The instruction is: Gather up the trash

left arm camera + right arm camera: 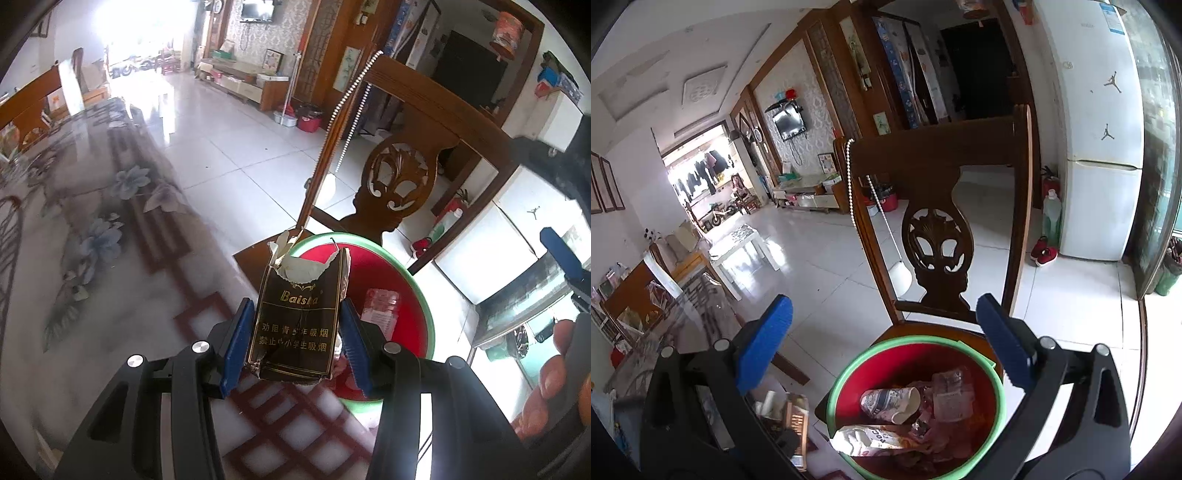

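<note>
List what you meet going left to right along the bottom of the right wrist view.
Left blue fingertip → torn cigarette pack → green-rimmed red bucket holding a crushed paper cup and a clear plastic cup → right blue fingertip.

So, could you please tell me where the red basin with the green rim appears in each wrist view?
Left wrist: red basin at lower centre-right, partly hidden behind the cigarette pack.
Right wrist: bottom centre, trash inside.
Shared landmark: the carved wooden chair just behind it.
</note>
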`<state>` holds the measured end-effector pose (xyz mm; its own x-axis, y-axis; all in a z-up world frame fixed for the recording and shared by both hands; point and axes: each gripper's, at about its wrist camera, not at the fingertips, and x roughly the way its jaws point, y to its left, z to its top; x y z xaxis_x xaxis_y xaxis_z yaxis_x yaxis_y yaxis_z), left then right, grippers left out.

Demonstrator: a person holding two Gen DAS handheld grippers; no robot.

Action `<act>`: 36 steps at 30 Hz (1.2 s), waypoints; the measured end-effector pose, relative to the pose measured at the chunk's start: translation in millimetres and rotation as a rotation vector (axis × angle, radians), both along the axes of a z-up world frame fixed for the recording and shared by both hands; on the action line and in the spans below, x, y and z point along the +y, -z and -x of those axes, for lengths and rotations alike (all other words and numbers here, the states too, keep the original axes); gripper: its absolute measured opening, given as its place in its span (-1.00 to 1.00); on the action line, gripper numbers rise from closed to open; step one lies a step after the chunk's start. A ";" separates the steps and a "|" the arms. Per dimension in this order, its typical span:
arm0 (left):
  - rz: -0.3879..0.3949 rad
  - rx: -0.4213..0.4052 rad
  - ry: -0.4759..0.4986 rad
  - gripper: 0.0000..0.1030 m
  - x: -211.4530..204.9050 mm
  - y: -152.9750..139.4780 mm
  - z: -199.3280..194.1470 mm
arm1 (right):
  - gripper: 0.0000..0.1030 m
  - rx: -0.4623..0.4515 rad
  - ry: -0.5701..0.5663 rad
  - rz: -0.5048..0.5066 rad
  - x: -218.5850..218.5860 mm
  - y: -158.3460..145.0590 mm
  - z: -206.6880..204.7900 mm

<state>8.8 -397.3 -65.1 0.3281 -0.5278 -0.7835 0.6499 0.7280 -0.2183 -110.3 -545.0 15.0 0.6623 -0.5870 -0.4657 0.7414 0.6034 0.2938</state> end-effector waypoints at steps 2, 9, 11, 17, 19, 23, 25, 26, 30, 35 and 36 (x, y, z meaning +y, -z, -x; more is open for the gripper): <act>-0.003 0.005 0.012 -0.11 -5.2 2.4 -0.2 | 0.90 -0.012 0.006 0.011 3.3 -1.4 3.2; -0.005 0.018 0.037 -0.11 -19.0 7.9 1.5 | 0.90 -0.044 0.048 0.045 4.2 -5.7 8.8; -0.004 0.023 0.040 -0.11 -21.1 8.6 0.3 | 0.90 -0.053 0.056 0.040 3.3 -5.7 9.9; -0.020 0.022 0.052 -0.11 -32.4 11.6 -4.1 | 0.91 -0.061 0.062 0.039 2.7 -5.4 10.1; -0.027 0.026 0.059 -0.11 -35.9 13.6 -5.2 | 0.91 -0.069 0.065 0.041 2.5 -5.4 10.3; -0.034 0.044 0.065 -0.01 -42.0 15.7 -6.0 | 0.91 -0.069 0.065 0.042 2.9 -5.2 10.3; -0.017 0.054 0.063 0.17 -41.6 14.3 -5.8 | 0.90 -0.063 0.060 0.040 3.1 -5.0 8.9; -0.009 0.055 0.061 0.19 -41.2 13.7 -5.8 | 0.90 -0.061 0.059 0.041 4.5 -5.2 9.5; 0.005 0.053 0.055 0.31 -39.5 10.4 -4.5 | 0.90 -0.062 0.059 0.042 5.2 -5.5 9.0; 0.025 0.044 0.034 0.35 -25.5 2.8 -4.8 | 0.90 -0.061 0.047 0.047 10.7 -10.2 5.3; 0.027 0.036 0.025 0.35 -20.1 0.1 -4.5 | 0.90 -0.060 0.042 0.049 12.5 -11.0 3.6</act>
